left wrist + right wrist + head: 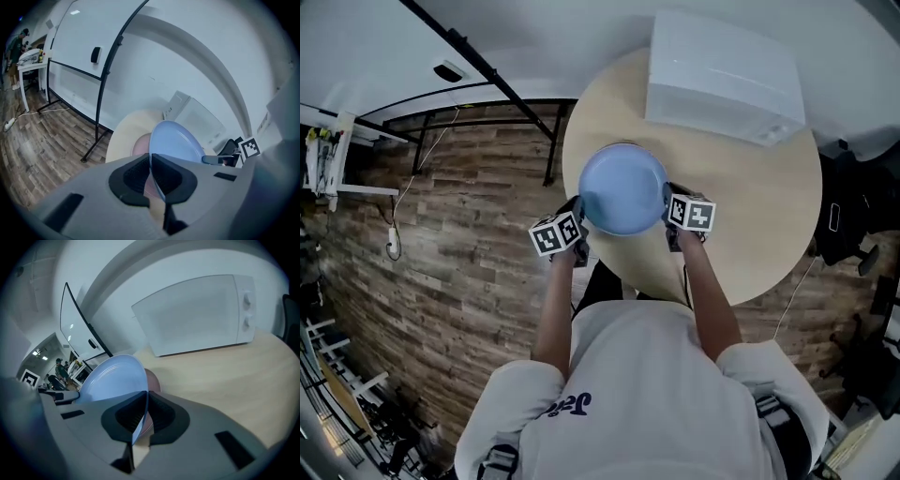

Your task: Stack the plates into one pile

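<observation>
The blue plate [623, 187] is held above the round table [750, 234], over a pink plate [139, 144] that lies on it. The left gripper [578, 214] and the right gripper [671, 214] each clench the blue plate's rim from opposite sides. A white microwave [722, 75] stands farther back on the table.

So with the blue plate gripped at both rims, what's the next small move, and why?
Probably lower the blue plate straight down. The left tongs and right tongs are shut on opposite rims, and the pink plate seems to lie on the table just beneath it.
</observation>
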A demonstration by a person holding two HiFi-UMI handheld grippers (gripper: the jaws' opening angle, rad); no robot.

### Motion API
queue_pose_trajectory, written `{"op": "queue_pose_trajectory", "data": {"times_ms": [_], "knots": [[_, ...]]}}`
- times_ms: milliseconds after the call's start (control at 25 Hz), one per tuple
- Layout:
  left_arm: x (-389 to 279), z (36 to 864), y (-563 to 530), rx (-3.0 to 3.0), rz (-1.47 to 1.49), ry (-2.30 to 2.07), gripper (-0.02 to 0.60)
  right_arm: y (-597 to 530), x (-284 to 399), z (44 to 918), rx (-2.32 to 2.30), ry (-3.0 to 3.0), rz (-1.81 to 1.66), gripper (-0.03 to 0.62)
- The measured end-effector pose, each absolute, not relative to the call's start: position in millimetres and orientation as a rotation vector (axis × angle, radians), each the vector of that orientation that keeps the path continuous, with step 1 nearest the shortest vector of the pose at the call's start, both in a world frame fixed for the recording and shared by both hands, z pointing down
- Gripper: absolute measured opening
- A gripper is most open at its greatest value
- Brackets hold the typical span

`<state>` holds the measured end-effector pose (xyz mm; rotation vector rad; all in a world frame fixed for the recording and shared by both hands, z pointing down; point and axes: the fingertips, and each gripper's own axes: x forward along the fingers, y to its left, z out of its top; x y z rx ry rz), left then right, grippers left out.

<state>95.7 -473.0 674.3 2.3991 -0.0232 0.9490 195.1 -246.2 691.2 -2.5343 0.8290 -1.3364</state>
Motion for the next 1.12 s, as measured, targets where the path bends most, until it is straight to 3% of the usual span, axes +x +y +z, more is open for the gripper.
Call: {"op": "queue_pose_trajectory", "data": {"times_ms": [320,1040,1120], "knots": [[133.7,711.9,-484.3,2.340,1.048,0.038,0.026,-255.6,227.6,710.8,-2.603,0.756,-1.423,0.026],[144.4,750.3,-482.7,2.413,1.228,0.073,0.028,-260.3,221.8,741.1,-2.795,0.688,-1.584,0.029],[144.0,750.4,-482.1,2.407,1.214,0.077,0.055,-262.4,220.8,742.1,-2.800,0.694,-1.569,0.051]]}}
